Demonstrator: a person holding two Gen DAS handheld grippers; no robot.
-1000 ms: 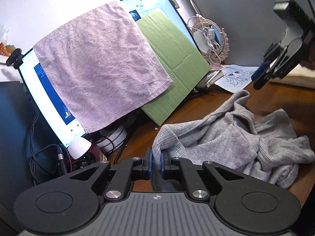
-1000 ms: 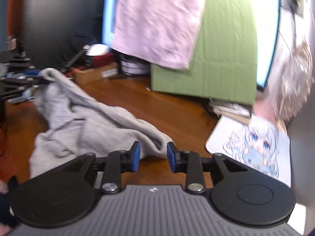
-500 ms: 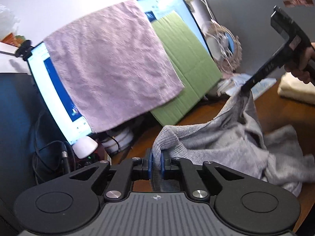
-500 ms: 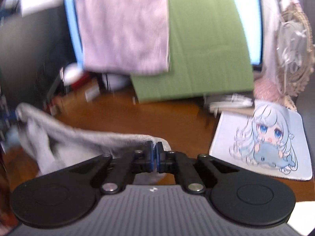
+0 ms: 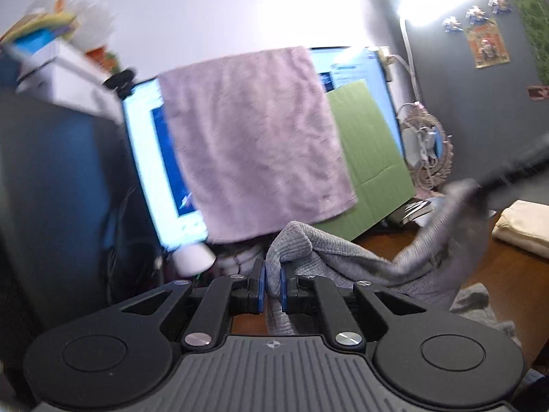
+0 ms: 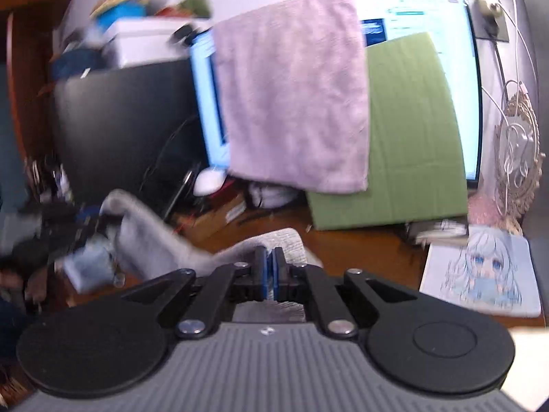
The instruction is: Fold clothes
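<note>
A grey knit garment (image 5: 346, 257) hangs stretched between my two grippers above the wooden desk (image 5: 487, 257). My left gripper (image 5: 273, 286) is shut on one bunched edge of it. My right gripper (image 6: 269, 274) is shut on another edge (image 6: 284, 240), and the cloth runs left from it as a sagging band (image 6: 151, 226) to the blurred left gripper (image 6: 85, 223). In the left wrist view the right gripper (image 5: 480, 189) shows as a dark blur at the right, holding the cloth up.
A monitor (image 6: 411, 10) stands behind, with a pink towel (image 6: 291, 86) draped over it and a green board (image 6: 405, 137) leaning on it. A mouse pad (image 6: 480, 274) lies at the right. A folded cream cloth (image 5: 521, 223) lies on the desk. Cables and clutter sit at the monitor's foot.
Both grippers have risen and lifted the grey garment off the desk, stretching it between them. The right gripper closed on the cloth about half a second ago and remains shut.
</note>
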